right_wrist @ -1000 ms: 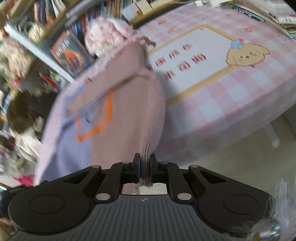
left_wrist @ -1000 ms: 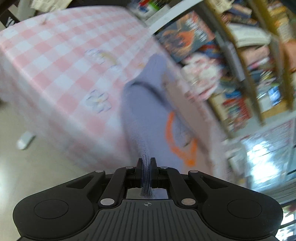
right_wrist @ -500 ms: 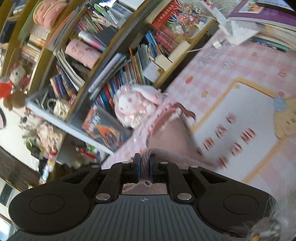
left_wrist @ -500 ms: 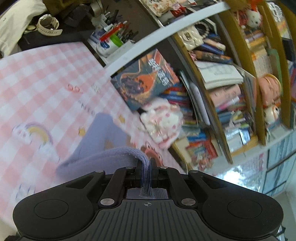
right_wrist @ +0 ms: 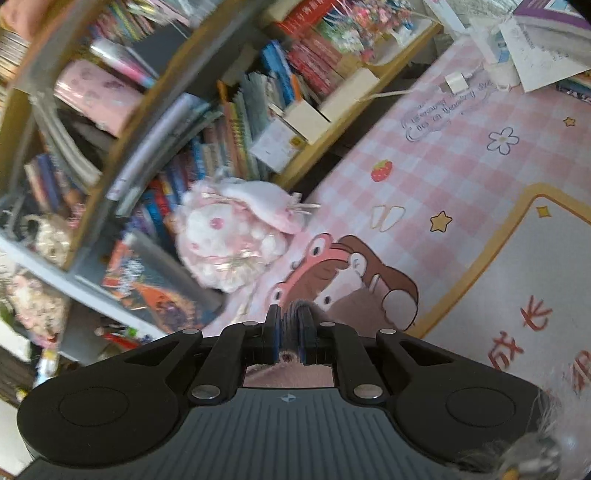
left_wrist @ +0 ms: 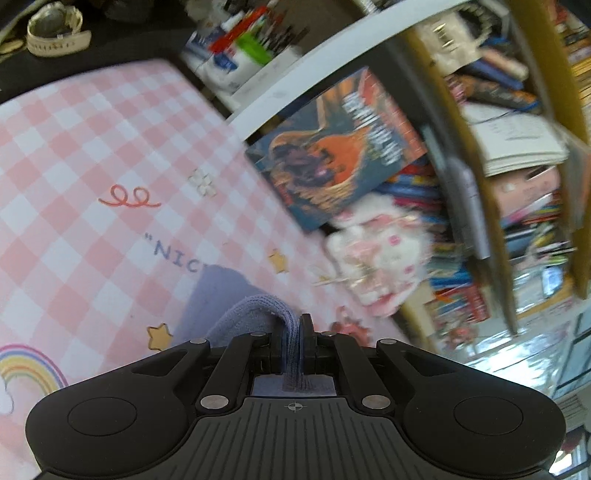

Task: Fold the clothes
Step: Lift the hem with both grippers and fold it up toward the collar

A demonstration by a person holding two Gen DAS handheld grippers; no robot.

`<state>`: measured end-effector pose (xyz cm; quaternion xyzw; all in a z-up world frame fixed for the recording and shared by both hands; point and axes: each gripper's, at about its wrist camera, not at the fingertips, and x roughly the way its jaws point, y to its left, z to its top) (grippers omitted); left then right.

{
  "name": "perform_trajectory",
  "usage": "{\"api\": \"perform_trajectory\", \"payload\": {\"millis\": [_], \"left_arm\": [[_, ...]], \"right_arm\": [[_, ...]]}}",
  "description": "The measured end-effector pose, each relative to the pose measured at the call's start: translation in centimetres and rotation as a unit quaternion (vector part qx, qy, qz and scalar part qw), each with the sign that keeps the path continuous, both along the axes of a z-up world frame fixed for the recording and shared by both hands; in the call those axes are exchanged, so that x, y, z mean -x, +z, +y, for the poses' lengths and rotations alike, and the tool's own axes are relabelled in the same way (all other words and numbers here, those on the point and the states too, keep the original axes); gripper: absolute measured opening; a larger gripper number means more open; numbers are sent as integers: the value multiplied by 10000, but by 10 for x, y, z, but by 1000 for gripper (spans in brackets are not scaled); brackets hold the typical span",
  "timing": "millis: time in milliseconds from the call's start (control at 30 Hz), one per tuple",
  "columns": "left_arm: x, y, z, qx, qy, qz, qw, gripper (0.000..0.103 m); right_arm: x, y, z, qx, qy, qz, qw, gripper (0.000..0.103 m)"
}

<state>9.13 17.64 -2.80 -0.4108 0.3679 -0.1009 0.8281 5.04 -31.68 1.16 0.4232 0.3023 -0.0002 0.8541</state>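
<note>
Count, both wrist views. Grippers: two, the left gripper (left_wrist: 293, 332) and the right gripper (right_wrist: 291, 325), each with two fingers pinched onto fabric. Garments: one seen, a knit garment, lavender (left_wrist: 255, 310) at the left fingers, pinkish (right_wrist: 295, 308) at the right fingers. Desk: one, under a pink checked cloth (left_wrist: 74, 155). Plush toys: one, white and pink (right_wrist: 236, 240), ahead and left of the right fingers. Front-facing books: one, an orange and blue cover (left_wrist: 343, 155), ahead and right of the left fingers. Shelved books beyond: too many and too blurred to count. Watches: one (left_wrist: 55, 29), far ahead and left of the left fingers.
</note>
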Motion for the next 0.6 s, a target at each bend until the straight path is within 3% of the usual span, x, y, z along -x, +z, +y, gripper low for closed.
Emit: {"api": "perform_trajectory", "payload": {"millis": [100,167,233,300,367,467,533,600], "left_arm": [[-9,-8,0,-4,-36,138,9999,6],[-16,-12,0,-40,-85,214,9997,14],[-20,-7,-2,-237,-181,170,9994,40],[-20,3,-1,-574,-174,-60,9982,63],[-15,11,2,-952,-111,-347,9948,65],[-14,10,-1,-1536,-318,-365,9870,65],[-14,6,-14,-2135,-646,-318,9743,65],[-14,-1,-29,-2707,-939,-304,9576,62]], "right_arm": [[-17,-12,0,65,-23,188,9998,9],[-23,-18,0,82,-18,267,9996,12],[-27,-22,-1,151,-89,358,9992,15],[-28,-23,-3,320,-152,398,9986,35],[-27,-22,-4,539,-178,410,9975,38],[-27,-20,5,1214,135,486,9913,39],[-30,-22,19,1834,555,647,9793,41],[-33,-27,38,2512,1054,832,9586,41]]}}
